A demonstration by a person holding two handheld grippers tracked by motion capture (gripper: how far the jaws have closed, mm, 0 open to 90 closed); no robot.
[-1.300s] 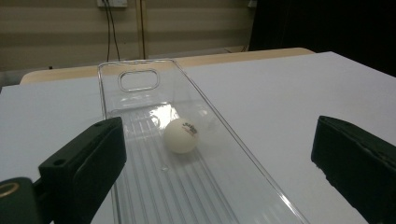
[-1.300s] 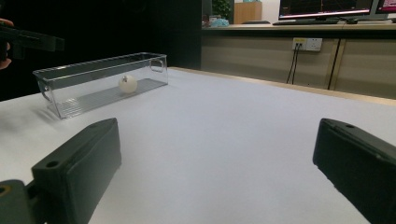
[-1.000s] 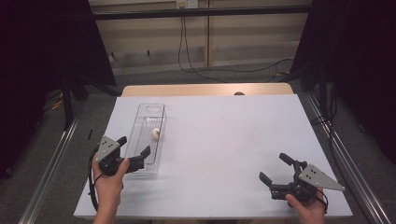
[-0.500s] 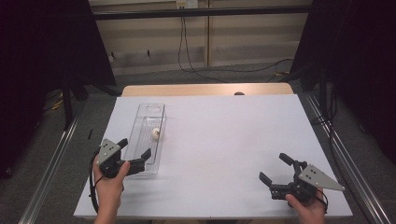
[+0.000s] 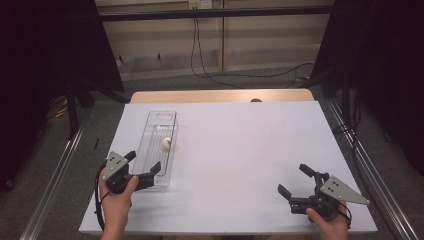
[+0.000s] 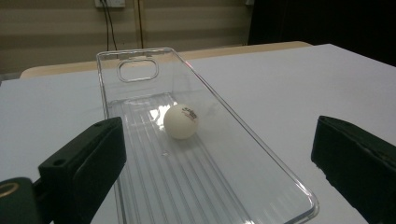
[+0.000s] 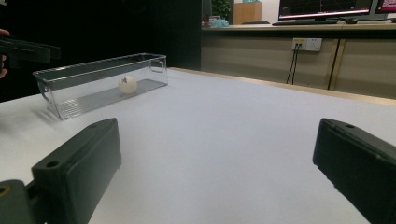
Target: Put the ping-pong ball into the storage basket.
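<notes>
Straddling the clear tray's (image 5: 161, 150) near end, left gripper (image 5: 144, 169) spread wide (empty), ball (image 5: 166, 142) beyond

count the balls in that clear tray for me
1. A single white ball lies on the ribbed floor of the clear tray, about midway along it. The walls are see-through, so none seems hidden.

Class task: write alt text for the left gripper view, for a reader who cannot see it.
A white ping-pong ball sits inside a long clear plastic tray on a white table. The left gripper is open, its two black jaws standing either side of the tray's near end.
</notes>
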